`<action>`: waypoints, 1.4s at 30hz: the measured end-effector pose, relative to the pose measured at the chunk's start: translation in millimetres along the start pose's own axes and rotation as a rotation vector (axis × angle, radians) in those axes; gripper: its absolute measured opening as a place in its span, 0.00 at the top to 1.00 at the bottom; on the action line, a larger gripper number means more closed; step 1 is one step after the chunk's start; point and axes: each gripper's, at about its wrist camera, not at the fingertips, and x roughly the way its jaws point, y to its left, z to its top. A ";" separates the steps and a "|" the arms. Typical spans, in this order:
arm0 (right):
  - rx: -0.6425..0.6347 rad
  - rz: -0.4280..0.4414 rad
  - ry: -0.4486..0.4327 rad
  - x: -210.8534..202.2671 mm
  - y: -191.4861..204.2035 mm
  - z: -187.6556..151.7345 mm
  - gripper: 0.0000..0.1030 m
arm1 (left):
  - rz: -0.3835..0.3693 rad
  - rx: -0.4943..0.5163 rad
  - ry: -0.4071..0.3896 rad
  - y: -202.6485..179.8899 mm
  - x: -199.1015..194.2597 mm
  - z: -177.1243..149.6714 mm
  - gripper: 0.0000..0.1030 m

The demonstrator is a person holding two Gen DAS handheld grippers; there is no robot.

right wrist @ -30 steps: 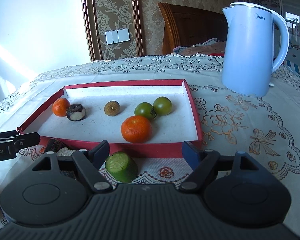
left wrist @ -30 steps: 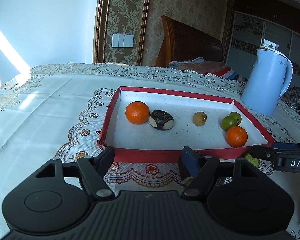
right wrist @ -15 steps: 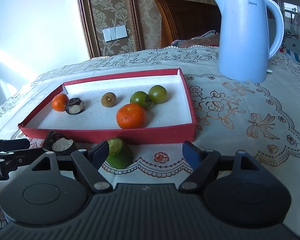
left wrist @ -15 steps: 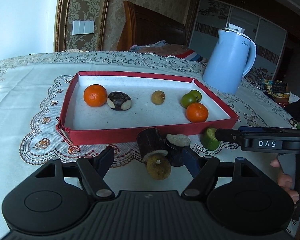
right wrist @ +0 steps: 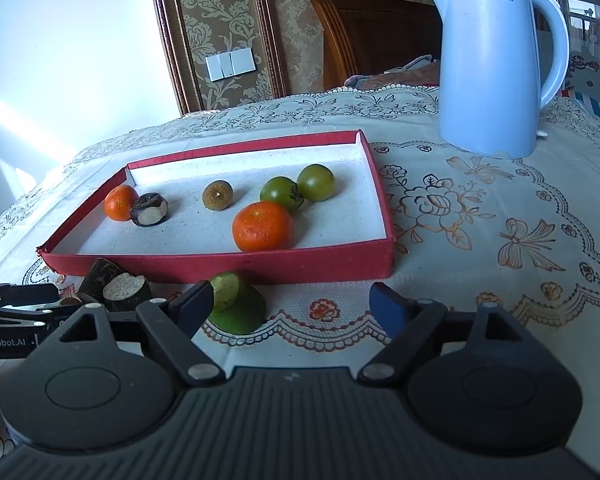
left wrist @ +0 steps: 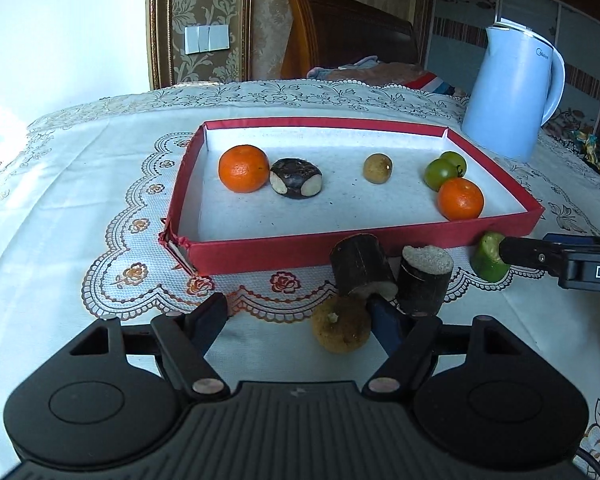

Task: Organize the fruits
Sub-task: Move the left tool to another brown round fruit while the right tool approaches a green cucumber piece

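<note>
A red tray [left wrist: 380, 242] sits on the lace-clothed bench [left wrist: 80, 184] and serves as the landmark. Inside it, near its left wall, a tangerine [left wrist: 243, 168] touches a dark water chestnut [left wrist: 296, 178]. A small brown longan [left wrist: 377, 168] lies near its middle. Toward its right wall, two green tomatoes [left wrist: 440, 173] sit together just behind a second tangerine [left wrist: 460, 199].

Outside the tray, just in front of its near wall, stand two dark sugarcane pieces [left wrist: 362, 266], touching or nearly so. A rough brown fruit [left wrist: 341, 325], perhaps another longan, rests just in front of them. A green cut fruit piece [right wrist: 236, 305] lies in front of the tray's near wall, toward its right end.

The left hand-held gripper [left wrist: 300, 316] is spread wide and holds nothing; its right finger [left wrist: 388, 322] sits between the brown fruit and the sugarcane. The right hand-held gripper [right wrist: 292, 306] is likewise spread, its left finger [right wrist: 194, 306] right against the green piece. A pale blue kettle [right wrist: 496, 60] stands well behind the tray's right corner.
</note>
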 end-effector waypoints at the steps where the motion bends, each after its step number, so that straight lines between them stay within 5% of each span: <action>1: -0.008 -0.002 -0.001 -0.2 1.4 -0.2 0.18 | 0.013 0.009 -0.005 -1.1 -1.3 -1.3 0.26; 6: -0.066 0.000 0.006 1.0 10.9 -1.4 0.18 | 0.089 0.076 -0.019 -7.6 -5.8 -9.6 0.24; 9: -0.095 -0.002 0.008 0.9 16.0 -2.9 0.19 | 0.197 0.039 -0.038 1.5 -5.7 -9.5 0.24; 12: -0.099 0.003 0.017 2.8 18.1 -2.5 0.19 | 0.170 -0.030 -0.017 14.0 -4.0 -5.4 0.26; 42: -0.144 0.010 0.069 24.3 39.0 2.2 0.32 | 0.166 -0.015 -0.034 10.0 -2.8 -6.4 0.25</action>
